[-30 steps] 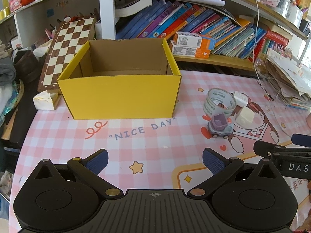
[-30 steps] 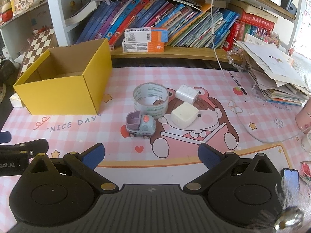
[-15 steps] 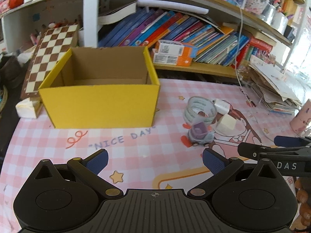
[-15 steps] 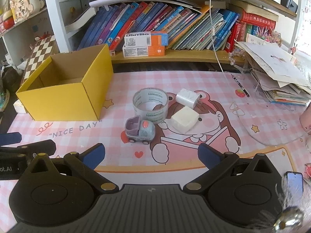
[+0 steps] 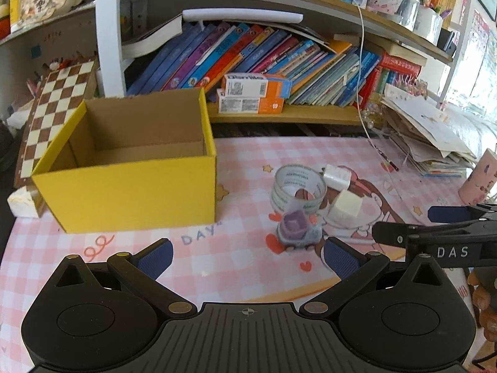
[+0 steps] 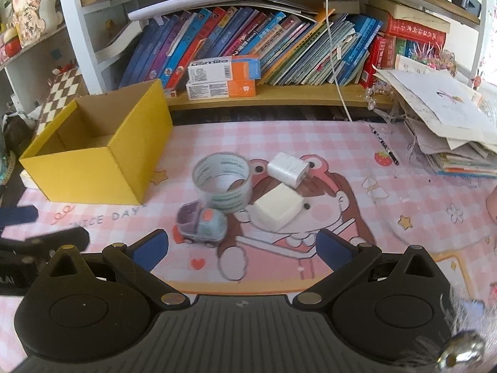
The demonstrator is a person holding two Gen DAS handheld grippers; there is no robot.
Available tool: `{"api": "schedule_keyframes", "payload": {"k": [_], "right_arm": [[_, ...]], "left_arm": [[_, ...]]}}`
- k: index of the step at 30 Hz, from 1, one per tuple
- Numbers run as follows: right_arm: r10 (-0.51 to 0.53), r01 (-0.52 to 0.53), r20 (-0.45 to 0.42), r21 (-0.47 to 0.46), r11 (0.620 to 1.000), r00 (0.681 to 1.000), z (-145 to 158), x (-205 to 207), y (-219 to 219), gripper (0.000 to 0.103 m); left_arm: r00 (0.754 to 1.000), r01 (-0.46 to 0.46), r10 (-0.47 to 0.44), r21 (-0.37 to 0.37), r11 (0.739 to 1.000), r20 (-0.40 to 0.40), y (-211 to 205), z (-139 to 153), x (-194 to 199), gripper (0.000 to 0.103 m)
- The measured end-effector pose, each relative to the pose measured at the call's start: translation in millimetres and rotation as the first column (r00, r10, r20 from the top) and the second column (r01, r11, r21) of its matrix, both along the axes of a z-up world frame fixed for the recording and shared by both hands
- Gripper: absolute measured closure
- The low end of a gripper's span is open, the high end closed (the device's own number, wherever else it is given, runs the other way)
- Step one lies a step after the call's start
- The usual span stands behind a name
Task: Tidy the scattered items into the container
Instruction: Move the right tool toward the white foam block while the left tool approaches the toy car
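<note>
Here, yellow box (image 6: 93, 168) open-topped, toy car (image 6: 201, 224) apart, both hand-held grippers spread.

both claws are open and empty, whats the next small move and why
Probably ease the right claw forward and down onto the toy car. It is the nearest of the four loose items, sitting in front of the tape roll, and lies just ahead between the open fingers. The yellow box looks empty, so nothing is tidied yet.

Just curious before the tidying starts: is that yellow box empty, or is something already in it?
Empty as far as visible: the yellow box shows only bare cardboard walls and floor; its near corner stays hidden.
</note>
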State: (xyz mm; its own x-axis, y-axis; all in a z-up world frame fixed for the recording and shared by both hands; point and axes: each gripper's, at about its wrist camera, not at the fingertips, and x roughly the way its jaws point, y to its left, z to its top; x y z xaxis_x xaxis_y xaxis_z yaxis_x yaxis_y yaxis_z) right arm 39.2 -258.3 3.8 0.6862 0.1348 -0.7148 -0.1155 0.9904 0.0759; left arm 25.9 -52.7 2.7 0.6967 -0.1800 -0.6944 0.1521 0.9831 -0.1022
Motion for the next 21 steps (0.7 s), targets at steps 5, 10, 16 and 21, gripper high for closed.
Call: {"api": "schedule_keyframes", "payload": {"k": [5, 10, 16, 21], "right_arm": [[0.034, -0.033, 0.011, -0.037, 0.999, 0.999, -7, 19, -15, 0.001], [0.068, -0.062, 0.051, -0.104, 0.993, 0.996, -12, 38, -26, 0.001], [0.108, -0.101, 0.059, -0.119, 0.988, 0.992, -24, 56, -37, 0.001], [0.142, -0.135, 0.057, -0.120, 0.984, 0.988, -34, 71, -46, 0.001]], "left_arm": [[1.000, 0.006, -0.006, 0.002, 1.000, 0.027, -17, -2, 11, 0.000], [0.997, 0.061, -0.062, 0.014, 0.998, 0.055, -36, -6, 20, 0.000], [0.992, 0.108, -0.109, 0.030, 0.994, 0.064, -56, -12, 28, 0.000], [0.987, 0.155, -0.158, 0.073, 0.985, 0.037, -69, -20, 35, 0.000]]}}
